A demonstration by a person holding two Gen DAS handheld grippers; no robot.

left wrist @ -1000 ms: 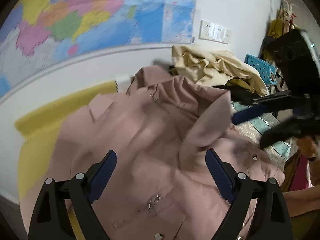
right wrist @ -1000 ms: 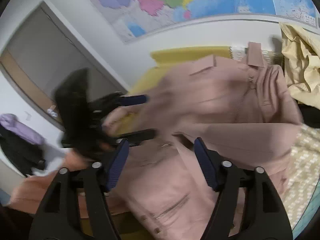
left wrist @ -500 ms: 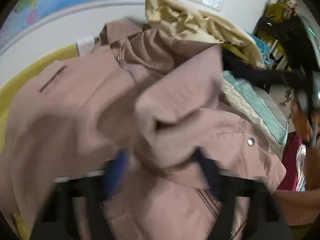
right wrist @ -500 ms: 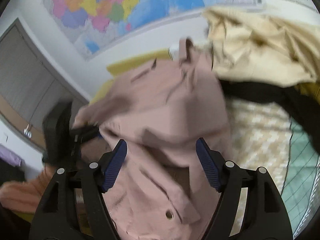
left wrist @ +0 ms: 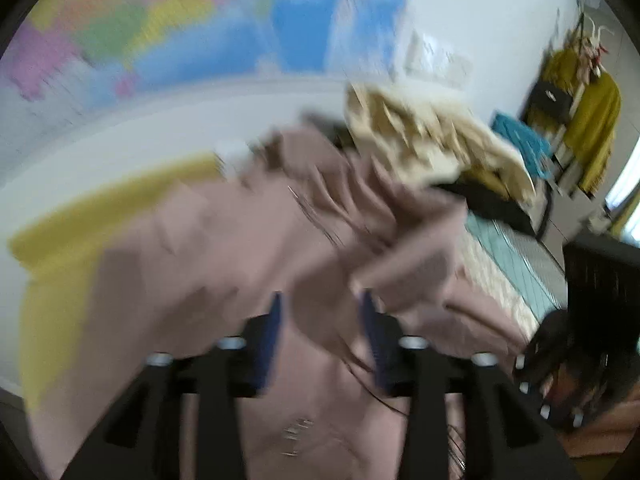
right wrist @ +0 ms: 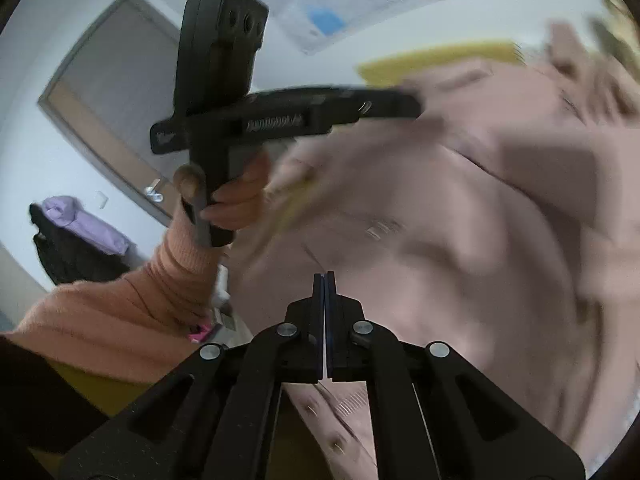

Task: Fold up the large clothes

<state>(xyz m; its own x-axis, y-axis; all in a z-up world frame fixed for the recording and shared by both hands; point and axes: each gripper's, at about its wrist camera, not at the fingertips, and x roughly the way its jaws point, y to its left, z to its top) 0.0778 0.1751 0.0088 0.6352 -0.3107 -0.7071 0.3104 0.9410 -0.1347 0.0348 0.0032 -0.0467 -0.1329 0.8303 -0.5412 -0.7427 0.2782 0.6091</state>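
Left gripper (left wrist: 320, 312) half-closed, blurred; right gripper (right wrist: 324, 284) pressed fully closed; left hand (right wrist: 236, 196) wraps its handle.

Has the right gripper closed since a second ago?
Yes. The right gripper now has its blue pads pressed together over the pink jacket; a second ago they stood wide apart.

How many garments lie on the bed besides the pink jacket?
2: a crumpled cream fabric garment past the pink jacket, and a black garment under it; more may be hidden.

Motion blur smears the pink jacket (left wrist: 224, 264) and wall map (left wrist: 160, 28). The left tongs (left wrist: 320, 320) show blurred pads, so their grip is unclear.
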